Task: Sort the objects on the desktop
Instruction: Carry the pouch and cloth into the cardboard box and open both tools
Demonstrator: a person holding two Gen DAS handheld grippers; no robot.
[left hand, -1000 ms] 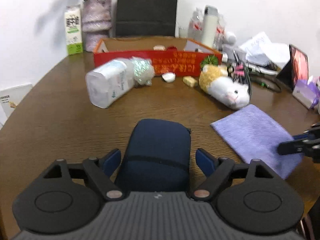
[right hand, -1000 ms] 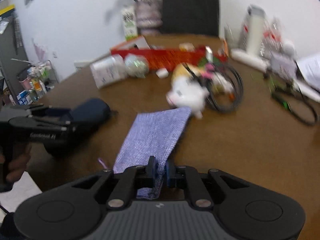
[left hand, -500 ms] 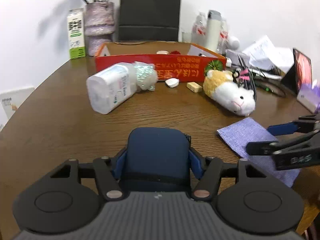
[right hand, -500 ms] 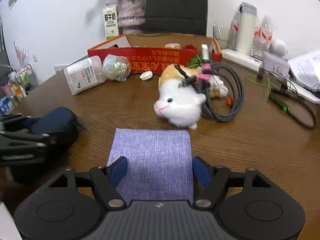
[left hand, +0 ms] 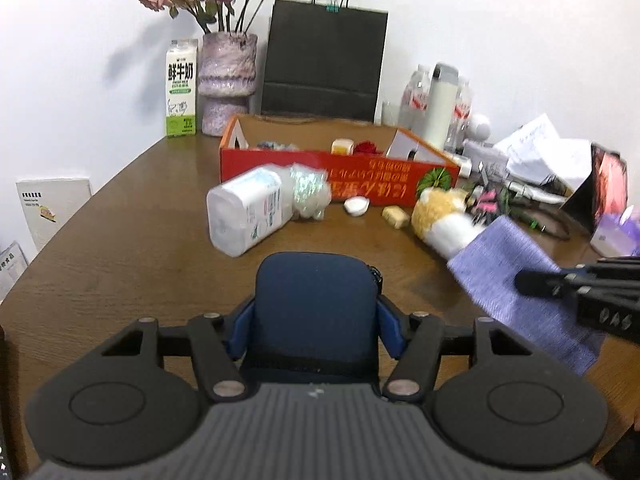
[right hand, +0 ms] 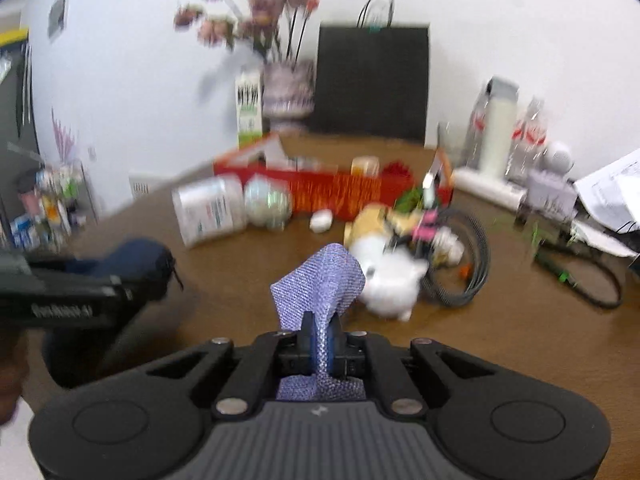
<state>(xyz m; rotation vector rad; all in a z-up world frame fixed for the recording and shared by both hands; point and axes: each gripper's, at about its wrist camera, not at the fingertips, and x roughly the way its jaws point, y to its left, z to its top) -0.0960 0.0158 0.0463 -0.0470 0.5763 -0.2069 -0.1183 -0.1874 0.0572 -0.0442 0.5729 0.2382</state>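
A navy blue zip case (left hand: 316, 300) sits between the blue pads of my left gripper (left hand: 316, 330), which is shut on its sides just above the wooden table (left hand: 120, 264). In the right wrist view the same case (right hand: 136, 256) shows at the left, held in that gripper. My right gripper (right hand: 320, 340) is shut on a purple woven cloth (right hand: 324, 280), whose pinched edge is raised and bunched. From the left wrist view the cloth (left hand: 508, 264) hangs lifted at the right, with the right gripper (left hand: 560, 280) clamped on it.
A red cardboard box (left hand: 320, 176) with small items stands at the table's middle back. In front of it lie a white bottle (left hand: 248, 212), a plush hamster (right hand: 388, 276) and coiled cables (right hand: 472, 264). A milk carton (left hand: 181, 88), vase (left hand: 228, 84) and black bag (left hand: 324, 60) line the wall.
My left jaws closed onto the navy case and raised it a little. My right gripper opened over the flat cloth, then shut on its near edge and lifted it.
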